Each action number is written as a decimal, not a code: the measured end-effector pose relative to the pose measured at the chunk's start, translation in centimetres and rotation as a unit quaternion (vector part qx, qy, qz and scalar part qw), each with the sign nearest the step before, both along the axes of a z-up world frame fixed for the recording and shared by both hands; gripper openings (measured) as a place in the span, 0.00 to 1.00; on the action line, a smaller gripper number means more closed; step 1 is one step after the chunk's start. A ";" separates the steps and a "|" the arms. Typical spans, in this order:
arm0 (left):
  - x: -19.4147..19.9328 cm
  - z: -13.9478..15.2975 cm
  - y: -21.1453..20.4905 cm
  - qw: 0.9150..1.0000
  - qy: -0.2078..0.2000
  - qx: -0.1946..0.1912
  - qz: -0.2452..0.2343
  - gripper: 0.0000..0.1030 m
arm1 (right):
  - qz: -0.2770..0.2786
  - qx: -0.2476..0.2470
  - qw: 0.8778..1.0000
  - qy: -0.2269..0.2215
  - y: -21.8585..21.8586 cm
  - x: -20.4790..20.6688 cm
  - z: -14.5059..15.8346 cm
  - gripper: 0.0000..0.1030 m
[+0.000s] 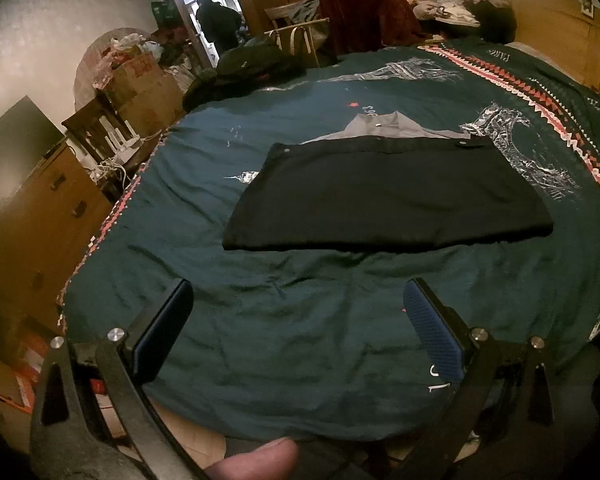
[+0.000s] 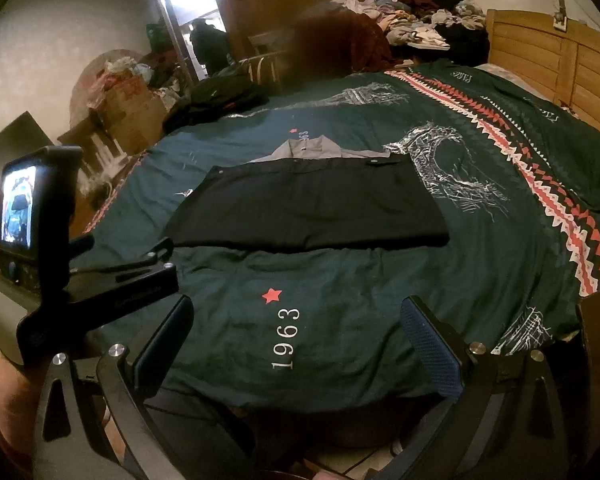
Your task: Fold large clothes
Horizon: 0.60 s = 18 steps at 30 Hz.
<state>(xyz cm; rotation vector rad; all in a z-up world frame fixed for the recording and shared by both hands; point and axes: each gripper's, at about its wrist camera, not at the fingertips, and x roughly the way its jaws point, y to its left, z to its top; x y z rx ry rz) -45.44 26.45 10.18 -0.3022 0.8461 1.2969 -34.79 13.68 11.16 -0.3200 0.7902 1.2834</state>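
Note:
A black garment [image 1: 384, 196] lies folded flat in a wide rectangle on the dark green bedspread [image 1: 284, 320]. A grey lining or collar part [image 1: 384, 126] sticks out past its far edge. It also shows in the right wrist view [image 2: 308, 204]. My left gripper [image 1: 298, 312] is open and empty, held above the bedspread short of the garment's near edge. My right gripper [image 2: 296, 328] is open and empty, also short of the near edge, over the "1963" print. The left gripper's body [image 2: 80, 264] shows at the left of the right wrist view.
A heap of unfolded clothes [image 2: 420, 20] lies at the far end of the bed by the wooden headboard [image 2: 540, 52]. A dark bag [image 1: 256, 64] sits at the bed's far left corner. A wooden dresser [image 1: 32, 216], boxes and chairs stand left of the bed.

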 end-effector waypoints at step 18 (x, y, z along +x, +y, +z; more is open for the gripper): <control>0.3 -0.4 -0.4 1.000 0.002 -0.006 -0.003 1.00 | 0.004 -0.001 1.000 0.000 0.0 0.1 -0.1 1.00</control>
